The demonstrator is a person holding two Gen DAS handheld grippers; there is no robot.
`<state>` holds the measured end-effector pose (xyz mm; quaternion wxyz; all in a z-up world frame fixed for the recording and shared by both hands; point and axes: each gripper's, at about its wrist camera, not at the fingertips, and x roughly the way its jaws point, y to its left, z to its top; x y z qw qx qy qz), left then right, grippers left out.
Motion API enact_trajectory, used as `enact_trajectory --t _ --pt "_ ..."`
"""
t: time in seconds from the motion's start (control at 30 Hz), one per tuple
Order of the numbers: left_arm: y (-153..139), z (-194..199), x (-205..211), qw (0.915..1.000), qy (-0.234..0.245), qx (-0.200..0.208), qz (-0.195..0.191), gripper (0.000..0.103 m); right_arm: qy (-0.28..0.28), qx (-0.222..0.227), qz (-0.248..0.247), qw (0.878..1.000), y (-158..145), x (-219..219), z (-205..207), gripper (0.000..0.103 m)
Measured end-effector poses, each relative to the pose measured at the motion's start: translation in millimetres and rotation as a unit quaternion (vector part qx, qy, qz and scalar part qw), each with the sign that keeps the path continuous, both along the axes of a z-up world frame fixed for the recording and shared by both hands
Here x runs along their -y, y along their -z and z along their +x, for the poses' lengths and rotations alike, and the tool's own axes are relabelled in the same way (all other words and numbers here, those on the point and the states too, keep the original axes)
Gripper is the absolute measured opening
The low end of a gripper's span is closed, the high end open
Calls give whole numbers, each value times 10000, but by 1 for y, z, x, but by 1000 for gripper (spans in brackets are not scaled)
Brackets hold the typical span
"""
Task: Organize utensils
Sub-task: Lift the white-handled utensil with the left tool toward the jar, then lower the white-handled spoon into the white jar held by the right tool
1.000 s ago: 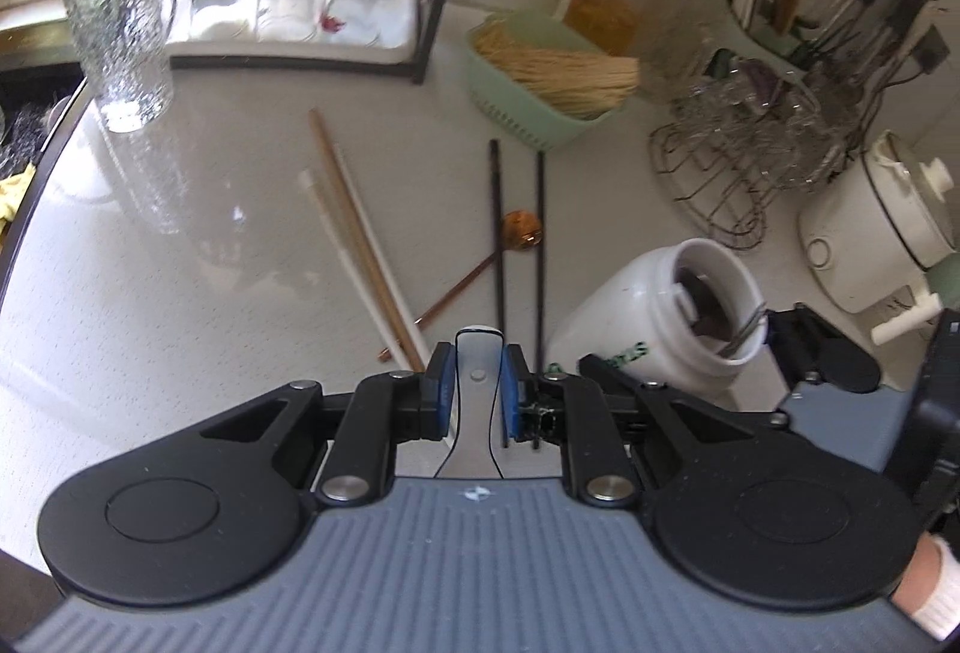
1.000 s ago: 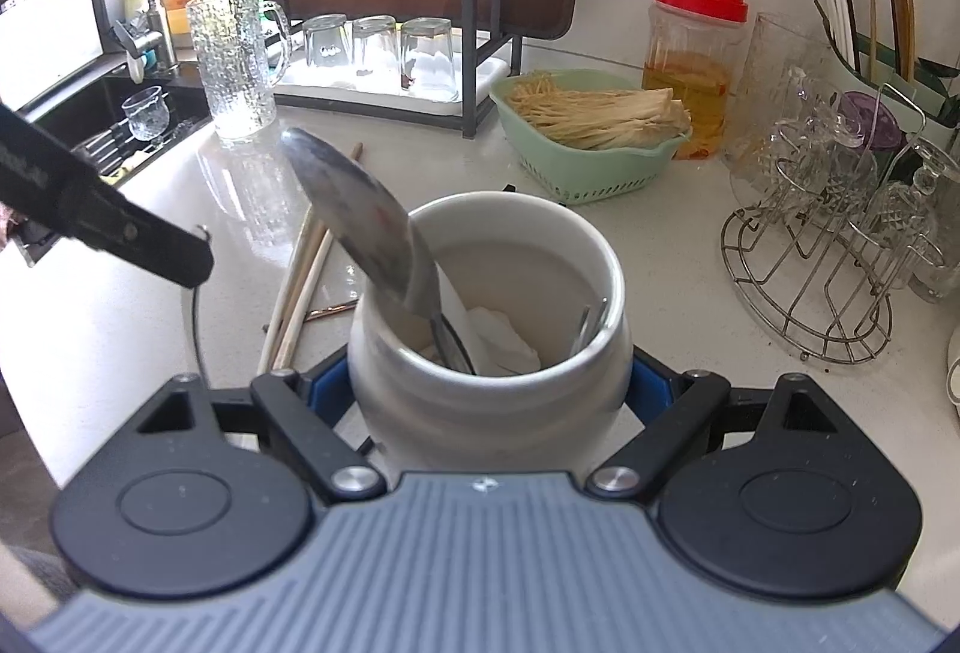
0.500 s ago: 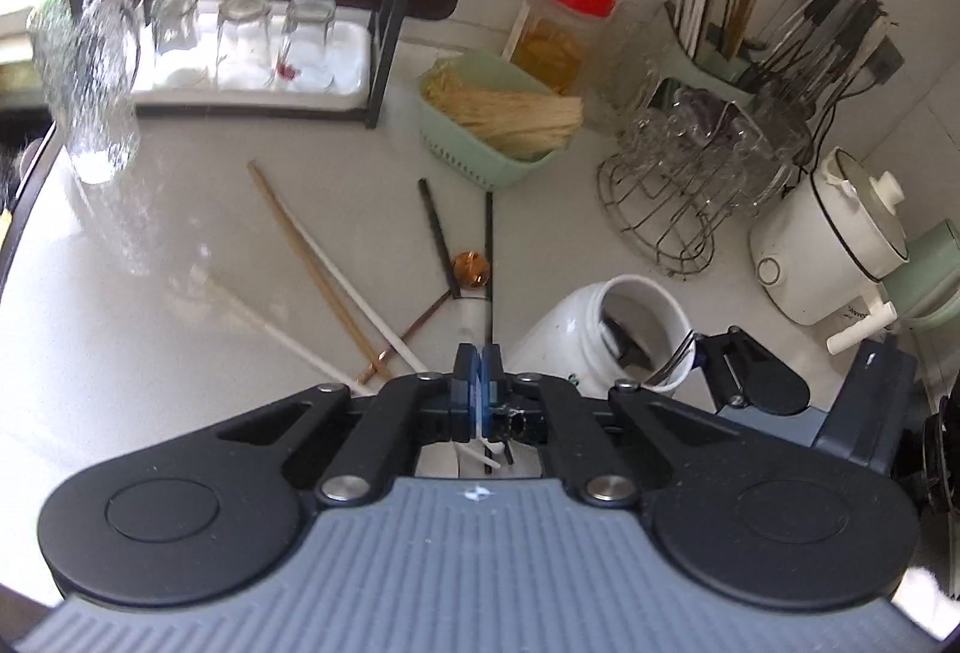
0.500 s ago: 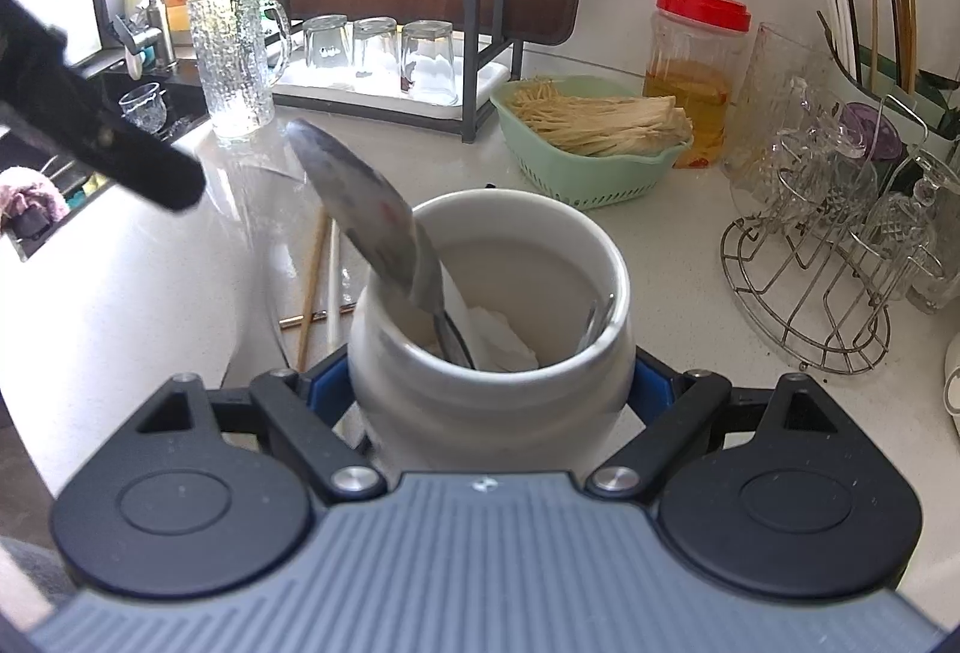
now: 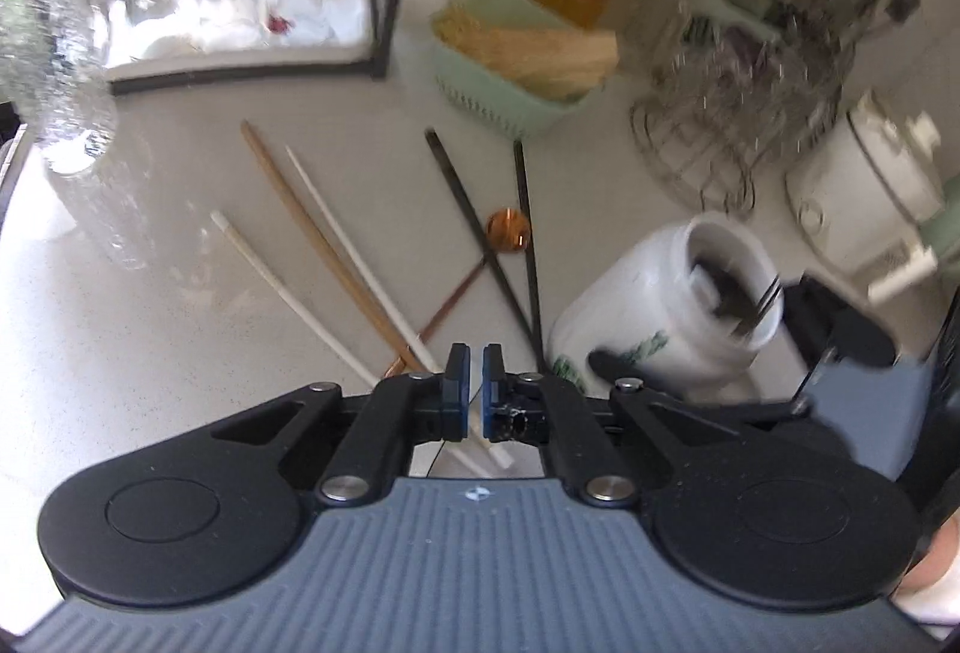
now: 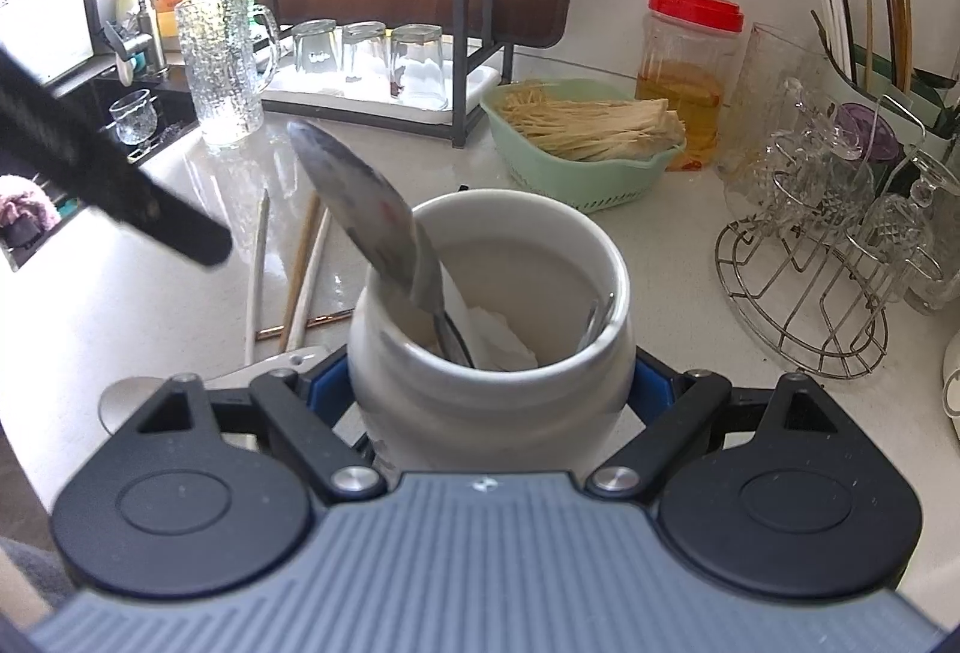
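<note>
My right gripper is shut on a white ceramic jar, pads on both sides. A large metal spoon and other cutlery stand in it. My left gripper hovers shut over the counter left of the jar, nothing visible between its pads. Under it lie two white chopsticks, a wooden one, two black ones and a copper spoon. A metal spoon lies flat beside the jar's left.
Behind stand a black rack with upturned glasses, a glass mug, a green basket, a red-lidded jar, a wire glass rack and a holder of chopsticks. A white pot is right; a sink is left.
A metal handle stood between the left jaws a second ago; they have shut and it is gone from them. A metal spoon now shows flat beside the jar. The right grip is unchanged.
</note>
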<state>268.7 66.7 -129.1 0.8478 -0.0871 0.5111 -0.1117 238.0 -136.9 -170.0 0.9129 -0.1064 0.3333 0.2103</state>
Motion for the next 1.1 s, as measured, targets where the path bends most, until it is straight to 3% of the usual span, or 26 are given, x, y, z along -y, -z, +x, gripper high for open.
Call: enact_trajectory --t 0.13,0.27,0.43,0.6,0.93,1.1 --pt "20 8 0 9984 458 -220 231 5 19 8 -2 10000 0 0 1 92" --pt "33 13 2 9940 918 -328 491 27 22 1 -2 10000 0 0 2 92" --pt "43 16 14 9835 1563 -427 801 27 62 -84 20 9999 0 1 4 91" --pt "54 21 26 9749 1908 -467 1049 27 69 -83 15 9999 1 1 5 91" --pt "69 33 43 9678 2049 -538 1357 27 52 -83 -3 10000 0 1 6 91" --pt "65 34 42 9710 1889 -445 1394 17 24 -99 -6 9999 -1 1 8 91"
